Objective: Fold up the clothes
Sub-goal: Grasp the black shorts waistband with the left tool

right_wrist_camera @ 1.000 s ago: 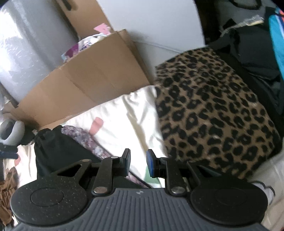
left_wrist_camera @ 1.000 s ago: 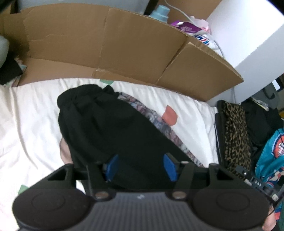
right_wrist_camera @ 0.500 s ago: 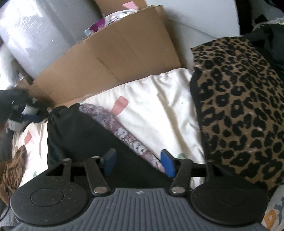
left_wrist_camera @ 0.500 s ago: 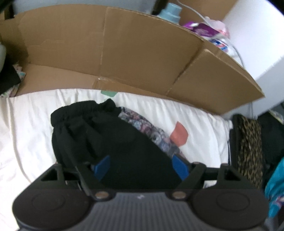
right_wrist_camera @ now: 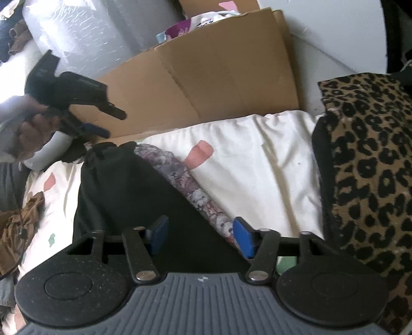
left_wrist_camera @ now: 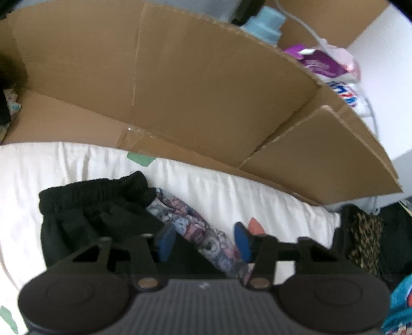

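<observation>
A black garment [left_wrist_camera: 95, 206] with an elastic waistband lies on the white sheet [left_wrist_camera: 257, 195], on top of a floral patterned garment [left_wrist_camera: 190, 229]. My left gripper [left_wrist_camera: 203, 242] hovers over the edge where black meets floral. Its jaws are closing, and its blue pads [left_wrist_camera: 164, 242] do not press any cloth. In the right wrist view the left gripper [right_wrist_camera: 110, 123], held by a hand [right_wrist_camera: 31, 128], hangs above the waistband. My right gripper [right_wrist_camera: 200, 237] is over the black garment [right_wrist_camera: 128, 185] beside the floral strip [right_wrist_camera: 190, 190]. Its jaws are also closing, with cloth below them but not pinched.
A folded cardboard wall [left_wrist_camera: 206, 90] stands behind the sheet. Leopard-print fabric [right_wrist_camera: 368, 167] is piled at the right. A brown garment [right_wrist_camera: 20, 219] lies at the left. A teal garment [left_wrist_camera: 399, 309], a light blue bottle [left_wrist_camera: 265, 23] and a bubble-wrap roll [right_wrist_camera: 90, 33] are around the edges.
The right view swung left from the leopard fabric onto the black garment, and the left gripper with its hand came into that view. Both jaws widened, then narrowed. The left gripper moved toward the cardboard.
</observation>
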A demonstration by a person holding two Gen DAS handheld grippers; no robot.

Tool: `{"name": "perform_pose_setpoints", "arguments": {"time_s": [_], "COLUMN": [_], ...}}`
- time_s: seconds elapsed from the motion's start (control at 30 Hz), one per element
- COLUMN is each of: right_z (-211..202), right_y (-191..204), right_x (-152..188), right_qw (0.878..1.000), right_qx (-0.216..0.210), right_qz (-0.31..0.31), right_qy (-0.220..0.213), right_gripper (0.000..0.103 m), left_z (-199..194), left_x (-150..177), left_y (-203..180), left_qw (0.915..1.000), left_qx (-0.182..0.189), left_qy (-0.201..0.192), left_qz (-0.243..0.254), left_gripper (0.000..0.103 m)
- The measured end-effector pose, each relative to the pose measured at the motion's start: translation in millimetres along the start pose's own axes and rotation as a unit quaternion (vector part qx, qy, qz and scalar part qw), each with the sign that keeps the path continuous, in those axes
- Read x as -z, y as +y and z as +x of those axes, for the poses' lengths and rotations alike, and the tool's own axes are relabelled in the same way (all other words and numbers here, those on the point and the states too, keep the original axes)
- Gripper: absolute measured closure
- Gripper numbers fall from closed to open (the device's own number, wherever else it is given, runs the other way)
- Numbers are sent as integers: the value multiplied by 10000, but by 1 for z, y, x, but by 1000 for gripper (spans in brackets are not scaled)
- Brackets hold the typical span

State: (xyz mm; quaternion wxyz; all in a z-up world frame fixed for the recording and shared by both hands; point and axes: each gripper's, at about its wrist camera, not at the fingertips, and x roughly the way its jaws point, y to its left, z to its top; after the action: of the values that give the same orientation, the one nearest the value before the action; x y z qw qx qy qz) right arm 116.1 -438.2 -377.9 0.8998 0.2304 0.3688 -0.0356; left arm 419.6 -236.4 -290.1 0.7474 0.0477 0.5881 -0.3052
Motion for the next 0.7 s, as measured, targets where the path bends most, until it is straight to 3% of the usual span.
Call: {"name": "perform_pose_setpoints", "arguments": {"time_s": [0.07,0.23,0.4,0.57,0.7], "right_z": [5,17,23,31,34], "right_y": [-1,-2,-2,-1,-1], "right_x": [1,6,6,3,-1], "right_qw": [10000,9999,9996,9993,9992], "right_qx": [-10,56,61,63,65], "right_qz": [-11,-114,-208,-308,-350], "right_qy": [10,103,173,193,183], "right_gripper": [51,51,51,51,51], "left_z": [9,28,40,52,43], "left_x": [-2,0,8,14,9], "left_y": [3,15,29,42,36], "left_qw": [9997,9985,9965,9930,9949], "left_qx": [-198,-317,-408,-621,-651], "left_qy": [-13,33,72,206,168], "left_qz": [-136,-452,-731,-982,-751], "left_gripper": [75,74,56,55,50]}}
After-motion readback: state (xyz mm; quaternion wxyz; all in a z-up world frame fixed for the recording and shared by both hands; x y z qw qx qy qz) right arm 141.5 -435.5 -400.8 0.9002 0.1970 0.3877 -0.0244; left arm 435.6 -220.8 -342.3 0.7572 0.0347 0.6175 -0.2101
